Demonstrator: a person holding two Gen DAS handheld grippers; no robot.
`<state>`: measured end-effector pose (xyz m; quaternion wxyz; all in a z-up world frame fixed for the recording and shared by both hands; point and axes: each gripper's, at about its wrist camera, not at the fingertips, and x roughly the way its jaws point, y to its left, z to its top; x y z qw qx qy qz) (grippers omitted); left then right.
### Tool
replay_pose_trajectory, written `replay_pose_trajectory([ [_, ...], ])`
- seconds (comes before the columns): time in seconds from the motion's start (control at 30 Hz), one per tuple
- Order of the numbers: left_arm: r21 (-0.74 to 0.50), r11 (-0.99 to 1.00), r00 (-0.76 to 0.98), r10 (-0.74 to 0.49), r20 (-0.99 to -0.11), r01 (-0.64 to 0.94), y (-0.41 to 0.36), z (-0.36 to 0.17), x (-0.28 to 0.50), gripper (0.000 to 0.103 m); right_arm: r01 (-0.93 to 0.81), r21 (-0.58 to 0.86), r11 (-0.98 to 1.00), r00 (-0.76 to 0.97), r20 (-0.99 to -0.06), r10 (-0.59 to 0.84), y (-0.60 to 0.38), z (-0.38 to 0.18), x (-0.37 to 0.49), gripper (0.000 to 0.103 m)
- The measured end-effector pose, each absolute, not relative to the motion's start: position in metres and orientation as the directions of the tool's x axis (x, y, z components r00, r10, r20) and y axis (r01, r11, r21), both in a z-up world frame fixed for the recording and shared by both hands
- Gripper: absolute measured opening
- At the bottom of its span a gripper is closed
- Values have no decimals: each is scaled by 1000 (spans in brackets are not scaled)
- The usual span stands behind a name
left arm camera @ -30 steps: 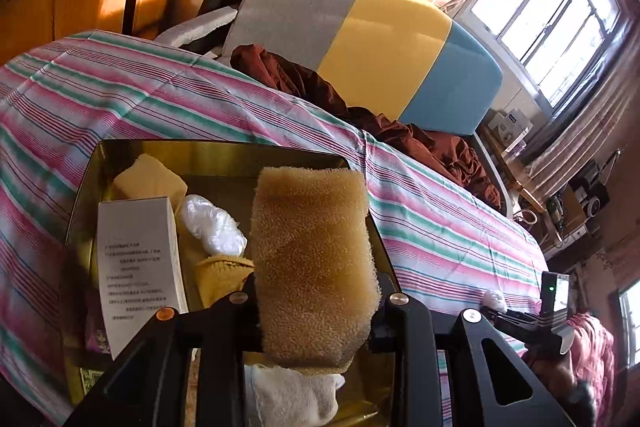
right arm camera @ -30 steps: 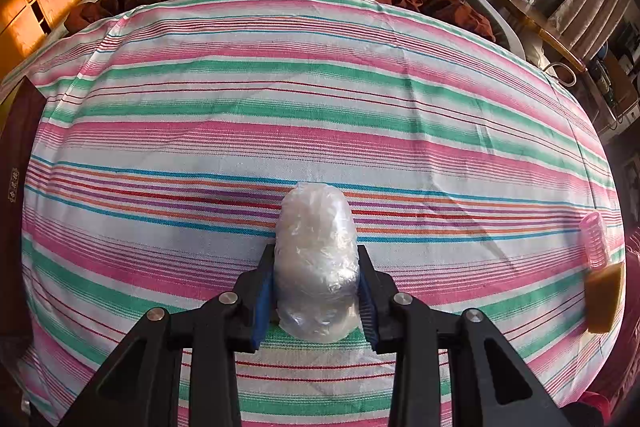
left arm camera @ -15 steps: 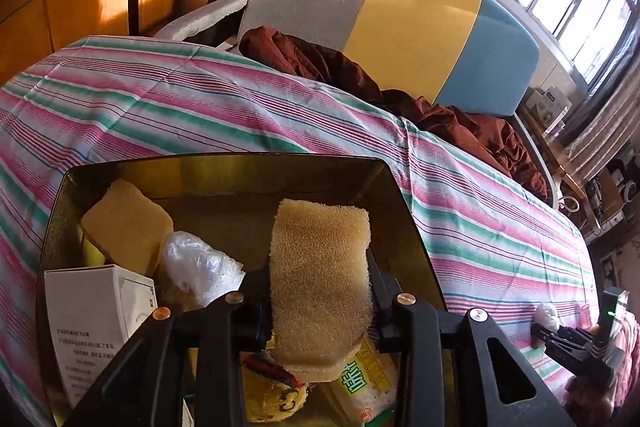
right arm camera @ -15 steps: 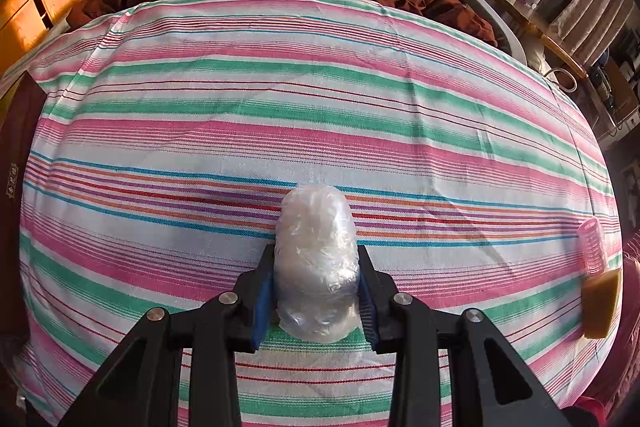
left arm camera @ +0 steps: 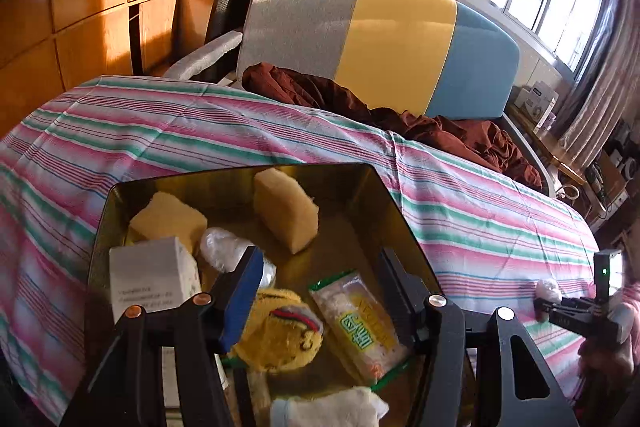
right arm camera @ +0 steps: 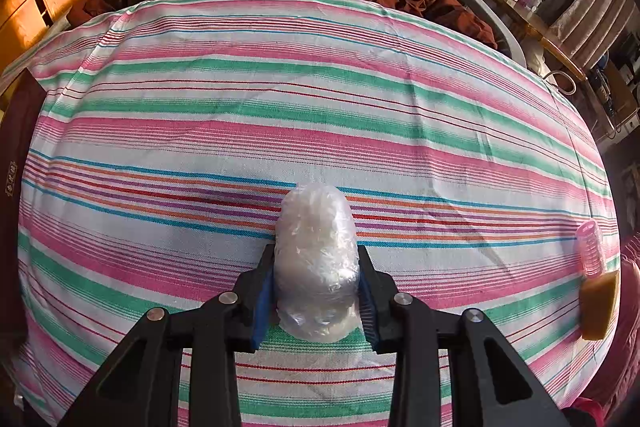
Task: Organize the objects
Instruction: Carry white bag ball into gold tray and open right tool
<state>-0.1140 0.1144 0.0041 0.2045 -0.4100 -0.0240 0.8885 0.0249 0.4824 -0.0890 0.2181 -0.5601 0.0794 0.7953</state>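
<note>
Left hand-held gripper [left arm camera: 320,283] hangs over the gold tin [left arm camera: 384,195], jaws opening – nothing between them. Sponge block [left arm camera: 286,213] lies in the tin just ahead. Below the jaws: yellow plush [left arm camera: 280,331], half hidden, and a snack packet [left arm camera: 360,323] with unreadable green characters. White box [left arm camera: 154,279] has print too small to read. Right hand-held gripper [right arm camera: 316,287] clamps a plastic-wrapped bundle [right arm camera: 316,259] above the striped cloth [right arm camera: 280,107] – contents unclear.
</note>
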Motion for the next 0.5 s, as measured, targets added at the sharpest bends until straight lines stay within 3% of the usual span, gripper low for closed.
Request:
replay_pose_trajectory([
  [0.5,-63,-933,-681,303,-667,-354,74,19,-25,62,-418,-130,-899,-283,-922,265,476,-88,24,36],
])
